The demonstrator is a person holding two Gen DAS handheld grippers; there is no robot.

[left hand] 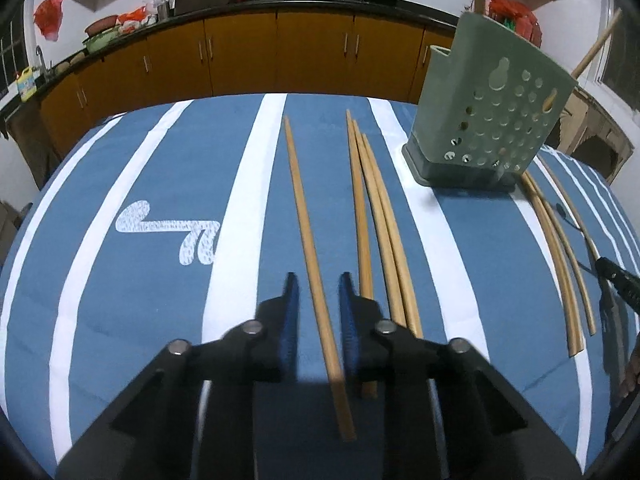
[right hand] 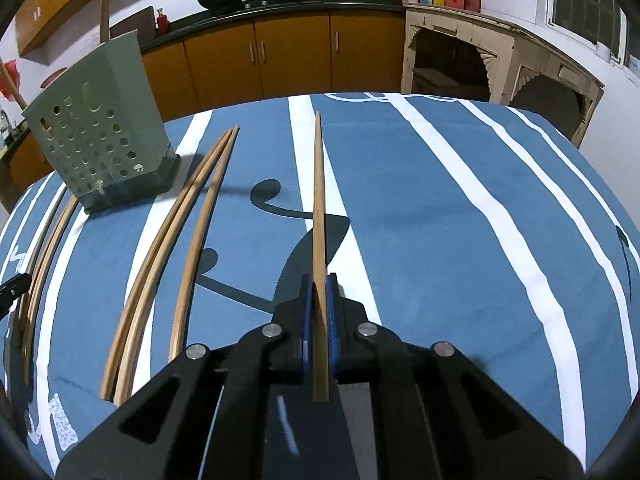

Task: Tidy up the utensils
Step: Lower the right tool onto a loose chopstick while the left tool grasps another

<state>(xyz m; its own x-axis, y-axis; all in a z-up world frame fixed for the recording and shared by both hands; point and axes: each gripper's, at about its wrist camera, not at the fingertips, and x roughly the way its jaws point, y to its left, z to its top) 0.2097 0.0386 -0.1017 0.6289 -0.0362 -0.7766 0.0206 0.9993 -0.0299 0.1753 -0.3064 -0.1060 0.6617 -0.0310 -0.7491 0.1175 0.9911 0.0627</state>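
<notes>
A wooden chopstick [left hand: 304, 216] lies on the blue striped cloth between the fingers of my left gripper [left hand: 319, 280]. The blue pads stand a little apart from it on both sides, so the jaws are open. Right of it lie three more chopsticks [left hand: 376, 208] in a bunch. My right gripper [right hand: 319, 284] is shut on another chopstick [right hand: 319, 200], which points away from me over the cloth. The green perforated utensil holder [left hand: 480, 120] [right hand: 100, 132] stands upright between the two groups, with a chopstick [right hand: 105, 0] standing in it.
Three loose chopsticks [right hand: 180, 240] lie left of the right gripper, beside the holder. Orange kitchen cabinets [left hand: 240, 52] with woks on the counter run behind the table [right hand: 480, 200]. A pale wooden stand [right hand: 480, 60] is at the back right.
</notes>
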